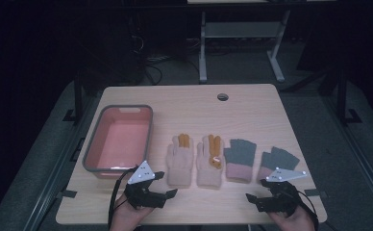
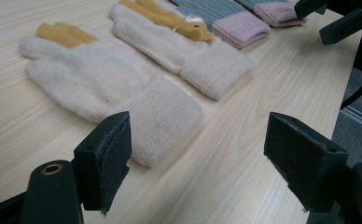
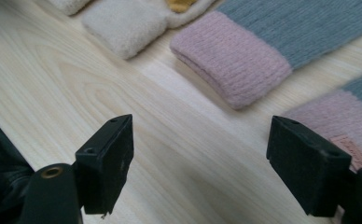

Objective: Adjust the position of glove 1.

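Note:
Four gloves lie in a row on the wooden table [image 1: 252, 103]. From the left: a cream glove [image 1: 180, 161] with orange fingertips, a second cream glove [image 1: 209, 162] bearing an orange animal, then two grey gloves with pink cuffs [image 1: 240, 160] [image 1: 277, 162]. My left gripper [image 1: 164, 184] rests near the front edge, open, just below the first cream glove's cuff [image 2: 163, 116]. My right gripper [image 1: 252, 199] is open too, in front of the pink cuffs [image 3: 233, 56] [image 3: 328, 123]. Nothing sits between either pair of jaws.
A pink bin [image 1: 119, 139] with a grey rim stands at the table's left, beside my left gripper. A cable hole [image 1: 222, 96] marks the far edge. Beyond the table are desk legs [image 1: 203, 45] and floor cables.

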A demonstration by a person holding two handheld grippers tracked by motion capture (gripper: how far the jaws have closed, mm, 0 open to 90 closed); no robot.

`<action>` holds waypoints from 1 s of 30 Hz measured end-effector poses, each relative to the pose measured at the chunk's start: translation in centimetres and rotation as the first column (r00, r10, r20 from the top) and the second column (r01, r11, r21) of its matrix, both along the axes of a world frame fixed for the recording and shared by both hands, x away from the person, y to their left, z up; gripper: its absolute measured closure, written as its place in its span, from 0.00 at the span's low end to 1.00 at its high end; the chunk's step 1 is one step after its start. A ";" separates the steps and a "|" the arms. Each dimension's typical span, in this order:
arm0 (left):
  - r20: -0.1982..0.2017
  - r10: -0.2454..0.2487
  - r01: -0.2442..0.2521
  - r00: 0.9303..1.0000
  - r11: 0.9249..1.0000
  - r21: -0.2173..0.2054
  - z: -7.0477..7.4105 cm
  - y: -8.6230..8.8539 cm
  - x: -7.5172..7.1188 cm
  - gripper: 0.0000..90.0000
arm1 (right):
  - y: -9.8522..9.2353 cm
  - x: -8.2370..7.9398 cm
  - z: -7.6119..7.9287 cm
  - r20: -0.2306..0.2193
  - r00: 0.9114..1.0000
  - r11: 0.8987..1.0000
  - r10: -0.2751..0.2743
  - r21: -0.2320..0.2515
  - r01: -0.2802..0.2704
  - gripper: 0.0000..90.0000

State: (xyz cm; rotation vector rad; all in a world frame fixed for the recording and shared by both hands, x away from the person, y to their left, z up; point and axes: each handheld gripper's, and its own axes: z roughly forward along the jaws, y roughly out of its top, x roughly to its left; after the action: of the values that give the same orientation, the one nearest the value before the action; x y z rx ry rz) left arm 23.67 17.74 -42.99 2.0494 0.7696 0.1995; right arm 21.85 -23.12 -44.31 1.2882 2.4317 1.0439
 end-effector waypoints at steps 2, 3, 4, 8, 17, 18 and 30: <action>-0.007 0.001 -0.001 1.000 1.000 -0.004 -0.1 0.0 0.1 0.26 | 0.1 0.0 0.1 -0.003 1.000 1.000 0.006 0.003 -0.006 0.24; -0.007 0.001 -0.001 1.000 1.000 -0.004 -0.1 0.0 0.1 0.26 | 0.1 0.0 0.1 -0.003 1.000 1.000 0.006 0.003 -0.006 0.24; -0.010 0.003 -0.003 1.000 1.000 -0.007 -0.1 0.0 0.1 0.26 | 0.2 0.0 0.2 -0.008 1.000 1.000 0.002 0.007 -0.002 0.24; -0.017 -0.002 0.002 1.000 1.000 -0.005 -0.2 0.0 0.0 0.26 | 1.0 0.4 0.8 -0.022 1.000 1.000 0.019 0.002 -0.019 0.24; -0.014 0.002 -0.002 1.000 1.000 -0.004 -0.1 0.1 0.0 0.26 | 3.7 2.5 2.8 -0.042 0.997 0.998 0.059 -0.034 -0.061 0.25; -0.014 0.003 -0.003 1.000 1.000 -0.003 -0.1 0.0 0.0 0.26 | 4.6 3.2 3.1 -0.051 0.996 0.997 0.068 -0.043 -0.071 0.25; -0.017 0.000 0.000 1.000 1.000 -0.002 -0.2 0.1 0.1 0.26 | 8.5 6.5 3.2 -0.092 0.988 0.988 0.124 -0.085 -0.132 0.26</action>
State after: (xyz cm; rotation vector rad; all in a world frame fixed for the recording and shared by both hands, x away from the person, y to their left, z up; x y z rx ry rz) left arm 23.79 17.85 -43.16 2.0514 0.7801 0.1809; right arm 28.38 -14.64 -41.12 1.1865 2.6244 0.9133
